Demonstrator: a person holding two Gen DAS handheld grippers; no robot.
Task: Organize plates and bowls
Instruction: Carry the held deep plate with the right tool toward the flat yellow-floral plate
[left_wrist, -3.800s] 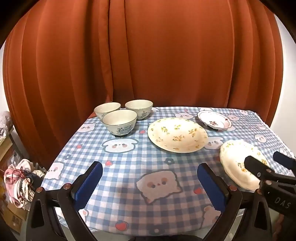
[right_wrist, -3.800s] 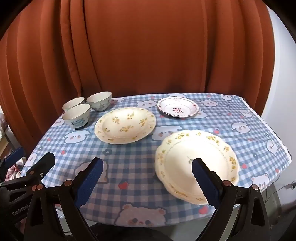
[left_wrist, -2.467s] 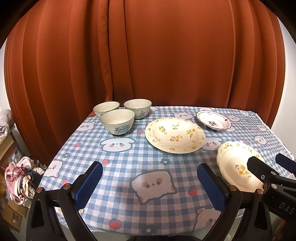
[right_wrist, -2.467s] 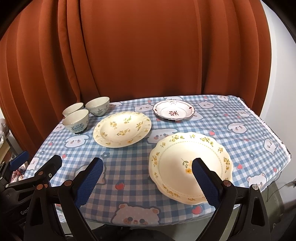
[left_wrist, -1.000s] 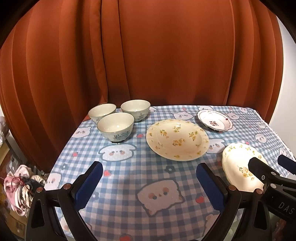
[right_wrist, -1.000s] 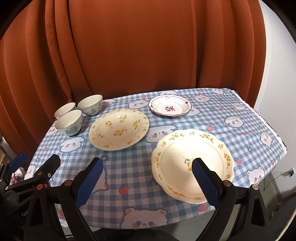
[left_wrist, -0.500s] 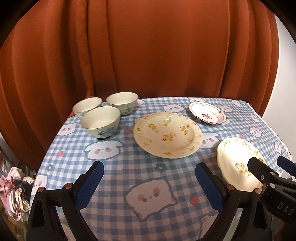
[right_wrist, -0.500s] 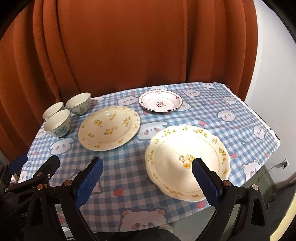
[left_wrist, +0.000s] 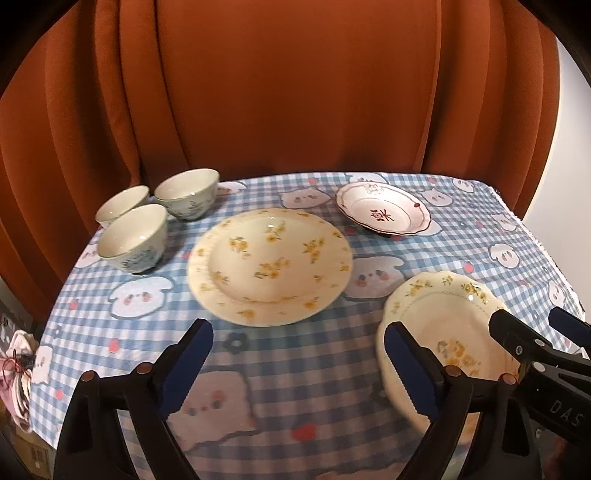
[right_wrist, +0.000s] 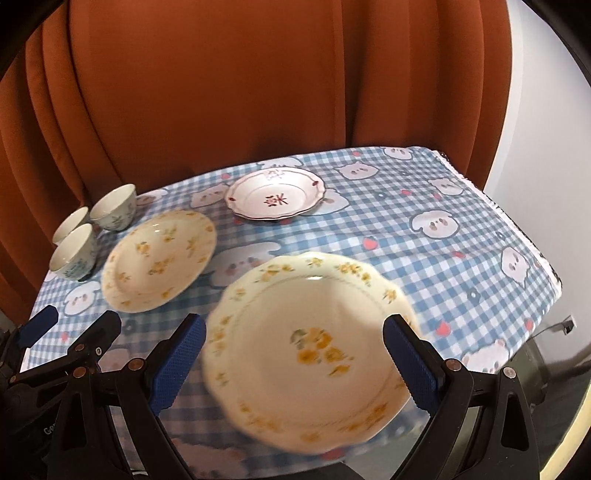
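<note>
My right hand-held gripper (right_wrist: 295, 363) stands wide over the scalloped plate (right_wrist: 310, 347) at the table's (right_wrist: 424, 236) near right edge, pads clear of it. My left hand-held gripper (left_wrist: 297, 363), jaws wide but just narrowing, holds nothing. Beyond lie the round flowered plate (left_wrist: 269, 266), three bowls (left_wrist: 133, 242) at the far left corner, and a red-patterned plate (left_wrist: 384, 212).

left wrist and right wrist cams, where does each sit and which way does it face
Left wrist: on the left gripper, angled down over the checked tablecloth toward the round yellow-flower plate and three bowls; its blue fingers show, open, with the right gripper at the right edge.
Right wrist: on the right gripper, over the scalloped plate; own fingers open, left gripper at lower left.
Shared: all three plates, the bowls, the orange curtain.
</note>
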